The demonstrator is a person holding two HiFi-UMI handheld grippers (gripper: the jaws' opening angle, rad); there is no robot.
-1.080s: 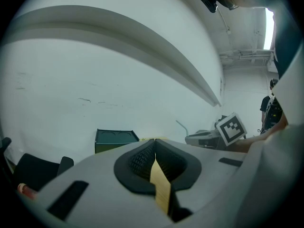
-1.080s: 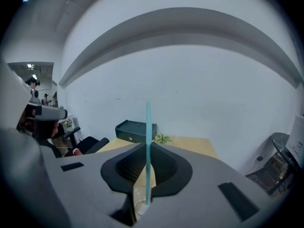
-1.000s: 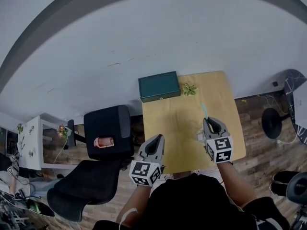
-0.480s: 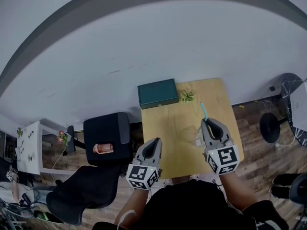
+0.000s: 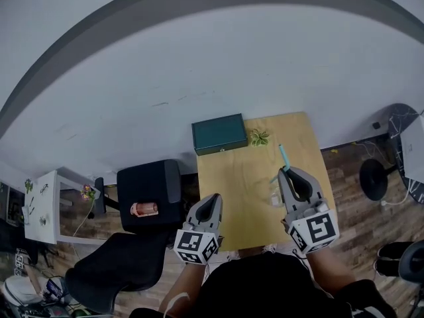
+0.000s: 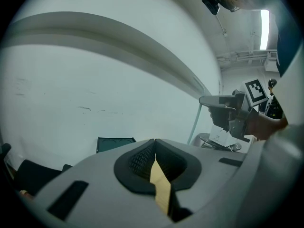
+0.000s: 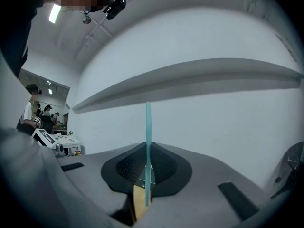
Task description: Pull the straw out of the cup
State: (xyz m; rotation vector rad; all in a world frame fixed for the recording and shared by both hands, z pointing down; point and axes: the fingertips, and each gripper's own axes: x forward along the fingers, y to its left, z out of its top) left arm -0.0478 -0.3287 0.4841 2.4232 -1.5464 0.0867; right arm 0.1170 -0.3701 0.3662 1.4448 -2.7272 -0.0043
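A thin teal straw (image 5: pixel 283 156) stands upright in my right gripper (image 5: pixel 286 171), which is shut on it over the right part of the wooden table (image 5: pixel 232 177). In the right gripper view the straw (image 7: pixel 147 127) rises straight up from between the closed pads. A faint clear cup (image 5: pixel 274 193) sits on the table just left of that gripper, below the straw. In the left gripper view the straw (image 6: pixel 195 122) hangs down from the right gripper (image 6: pixel 219 109), and its lower end is hidden. My left gripper (image 5: pixel 213 201) is shut on nothing at the table's near left edge.
A dark green box (image 5: pixel 219 134) and a small plant (image 5: pixel 259 137) sit at the table's far edge against the white wall. Black office chairs (image 5: pixel 149 191) stand left of the table. A dark round stand (image 5: pixel 374 171) is on the wood floor to the right.
My right gripper has lifted with the straw, which now sits higher above the cup. The left gripper has stayed put.
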